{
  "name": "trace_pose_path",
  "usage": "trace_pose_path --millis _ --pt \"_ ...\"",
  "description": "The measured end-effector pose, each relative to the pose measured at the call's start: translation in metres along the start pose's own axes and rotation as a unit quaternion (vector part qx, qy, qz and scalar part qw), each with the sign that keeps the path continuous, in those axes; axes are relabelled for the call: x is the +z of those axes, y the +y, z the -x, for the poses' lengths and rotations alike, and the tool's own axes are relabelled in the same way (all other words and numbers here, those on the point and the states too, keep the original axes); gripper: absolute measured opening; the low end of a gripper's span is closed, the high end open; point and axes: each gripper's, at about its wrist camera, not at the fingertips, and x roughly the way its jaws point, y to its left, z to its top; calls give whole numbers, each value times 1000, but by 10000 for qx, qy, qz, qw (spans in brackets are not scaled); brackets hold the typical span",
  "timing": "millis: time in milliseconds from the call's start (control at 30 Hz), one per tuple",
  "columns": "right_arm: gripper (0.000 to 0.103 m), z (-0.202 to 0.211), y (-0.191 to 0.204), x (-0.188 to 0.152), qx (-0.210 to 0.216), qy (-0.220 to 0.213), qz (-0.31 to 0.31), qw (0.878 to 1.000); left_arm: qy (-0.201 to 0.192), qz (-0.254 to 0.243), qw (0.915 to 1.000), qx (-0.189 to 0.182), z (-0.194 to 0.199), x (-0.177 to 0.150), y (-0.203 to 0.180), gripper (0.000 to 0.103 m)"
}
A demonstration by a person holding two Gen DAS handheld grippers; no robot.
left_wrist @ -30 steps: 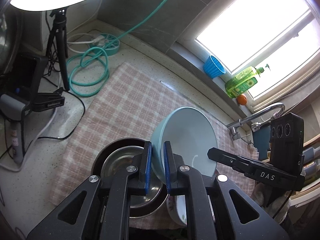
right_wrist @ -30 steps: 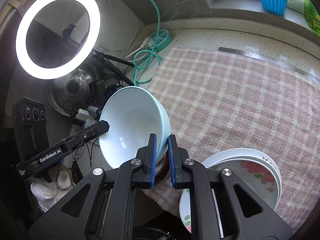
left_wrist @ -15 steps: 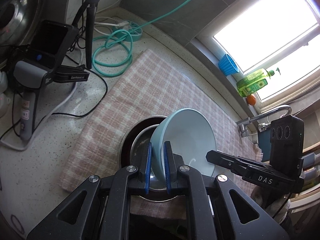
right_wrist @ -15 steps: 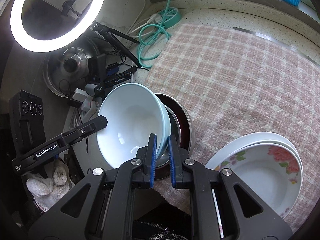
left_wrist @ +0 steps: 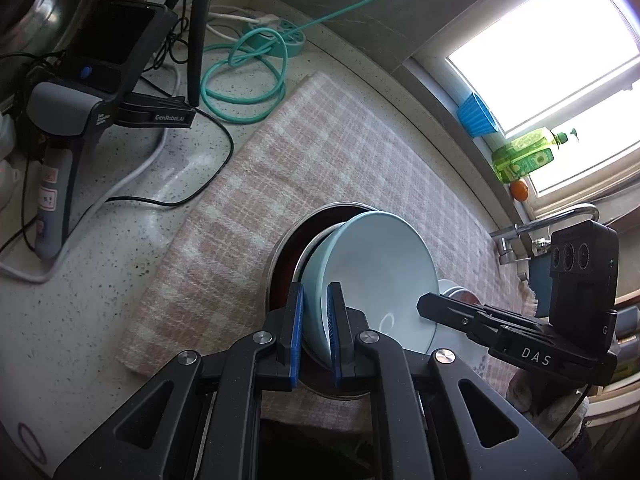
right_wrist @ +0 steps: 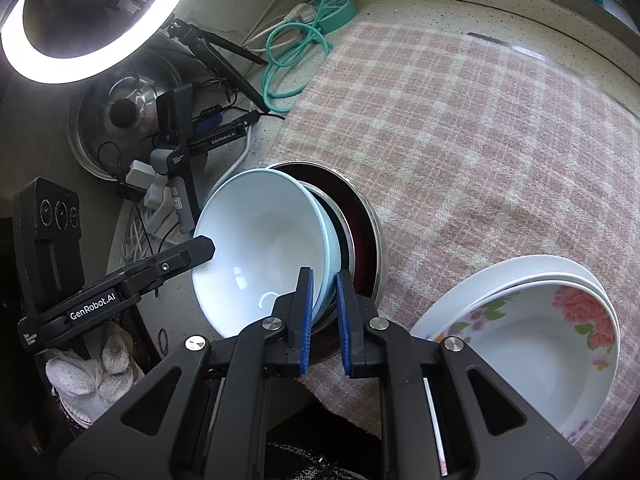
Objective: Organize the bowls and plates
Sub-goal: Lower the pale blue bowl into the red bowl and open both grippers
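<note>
Both grippers hold a light blue bowl (left_wrist: 380, 264) (right_wrist: 260, 240), tilted, by opposite sides of its rim. My left gripper (left_wrist: 316, 292) is shut on the rim nearest it, and my right gripper (right_wrist: 323, 276) is shut on the other side. The bowl hangs low over nested steel bowls (left_wrist: 286, 248) (right_wrist: 368, 232) with a dark red inside, on the checked cloth (right_wrist: 480, 140). Its lower edge dips inside their rim; whether it touches them is hidden. To the right lie stacked white plates, the top one flowered (right_wrist: 540, 340).
A ring light (right_wrist: 80, 20) on a tripod, a teal cable coil (left_wrist: 244, 80), a pot lid (right_wrist: 120, 112) and a spare gripper on a stand (left_wrist: 80, 112) crowd the counter left of the cloth. A blue cup (left_wrist: 476, 114), soap bottle (left_wrist: 524, 156) and tap (left_wrist: 544, 224) line the window side.
Both grippers have sunk with the blue bowl, bringing it down from above the steel bowls until its lower edge is inside their rim.
</note>
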Motion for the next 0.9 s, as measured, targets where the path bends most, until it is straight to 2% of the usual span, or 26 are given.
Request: trace_pose_path --millis 500,667,900 --pt "14 0 3 1 -94 -34 193 9998 33 -67 10000 56 -5 -1 -1 10" --pt "33 10 4 0 -69 -196 238 9995 -42 -197 9998 79 1 -1 -5 11" --pt "35 30 -2 -5 3 -484 193 9986 -348 -202 9991 101 21 -1 -1 12"
